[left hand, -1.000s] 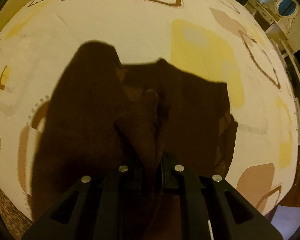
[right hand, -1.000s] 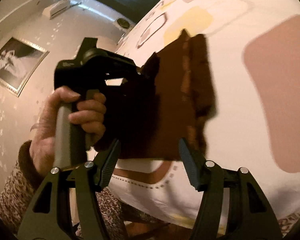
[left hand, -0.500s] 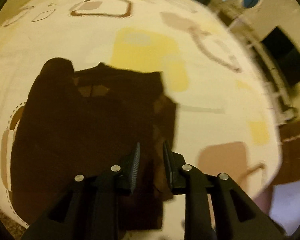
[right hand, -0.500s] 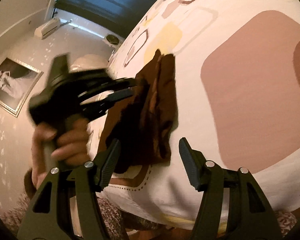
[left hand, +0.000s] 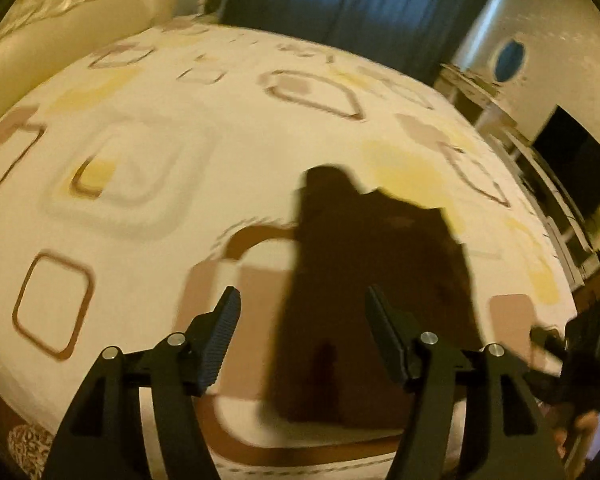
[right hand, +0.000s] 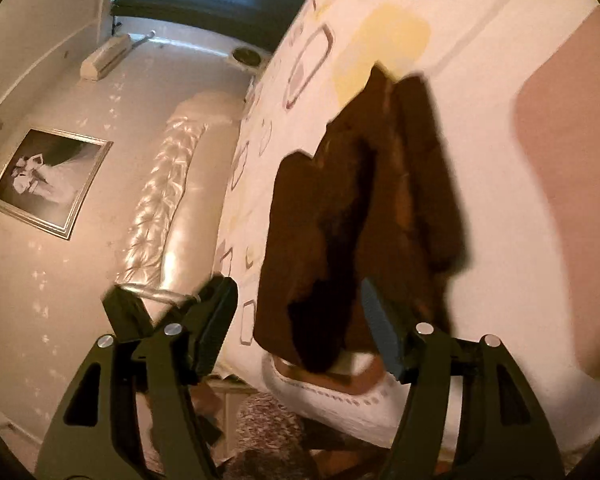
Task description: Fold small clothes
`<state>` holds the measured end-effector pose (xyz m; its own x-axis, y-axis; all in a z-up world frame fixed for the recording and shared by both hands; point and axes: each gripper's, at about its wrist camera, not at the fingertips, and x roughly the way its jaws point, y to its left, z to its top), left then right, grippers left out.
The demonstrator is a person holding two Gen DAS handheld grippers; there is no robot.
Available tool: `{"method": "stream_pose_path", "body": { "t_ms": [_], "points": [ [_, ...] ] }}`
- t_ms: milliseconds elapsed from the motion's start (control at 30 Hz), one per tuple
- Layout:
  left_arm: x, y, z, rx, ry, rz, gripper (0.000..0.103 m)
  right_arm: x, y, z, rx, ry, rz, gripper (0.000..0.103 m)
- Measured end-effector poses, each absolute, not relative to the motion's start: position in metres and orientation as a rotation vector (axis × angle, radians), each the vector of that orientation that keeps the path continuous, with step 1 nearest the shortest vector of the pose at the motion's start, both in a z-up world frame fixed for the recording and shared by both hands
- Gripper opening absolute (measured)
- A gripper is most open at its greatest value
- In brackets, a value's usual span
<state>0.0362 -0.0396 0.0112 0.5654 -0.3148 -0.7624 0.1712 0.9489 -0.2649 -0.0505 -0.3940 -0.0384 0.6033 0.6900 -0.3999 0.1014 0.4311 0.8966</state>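
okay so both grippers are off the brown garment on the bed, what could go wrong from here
1. The brown garment lies close to the bed edge; a careless tug could drag it off.
2. Its folded layers look uneven and ridged, so the fold may slump open.
3. The left gripper, whose jaws have just been opening, and the right gripper are both open; regrasping might catch only one layer.

Left tongs [left hand: 302, 334]: black skeleton arms carrying round silver screws, ribbed black pads [left hand: 224, 336]. Right tongs [right hand: 298, 326]: same build, one pad showing blue. Patterned brown-white sleeve [right hand: 268, 420] showing below.

Dark blue curtain [left hand: 340, 4], tufted cream headboard [right hand: 168, 184], framed picture [right hand: 48, 182]
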Motion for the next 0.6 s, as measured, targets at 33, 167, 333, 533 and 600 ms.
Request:
{"method": "stream_pose_path", "body": {
  "t_ms": [33, 167, 333, 533, 600],
  "points": [
    [0.036, -0.033, 0.003, -0.183, 0.941, -0.274, 0.064, -0.042, -0.389, -0.041, 1.083, 0.886, 0.415, 0.064],
    [0.034, -0.016, -0.015, -0.246, 0.986, -0.245, 0.064, -0.003, -0.373, -0.054, 1.055, 0.942, 0.354, 0.064],
    [0.033, -0.001, -0.024, -0.273, 1.004, -0.251, 0.064, 0.027, -0.361, -0.071, 1.044, 0.977, 0.317, 0.064],
    [0.031, 0.002, -0.035, -0.29, 1.029, -0.266, 0.068, 0.05, -0.354, -0.068, 0.964, 0.984, 0.304, 0.046],
    [0.03, 0.002, -0.038, -0.296, 1.037, -0.272, 0.068, 0.059, -0.347, -0.068, 0.899, 1.014, 0.318, 0.019]
  ]
}}
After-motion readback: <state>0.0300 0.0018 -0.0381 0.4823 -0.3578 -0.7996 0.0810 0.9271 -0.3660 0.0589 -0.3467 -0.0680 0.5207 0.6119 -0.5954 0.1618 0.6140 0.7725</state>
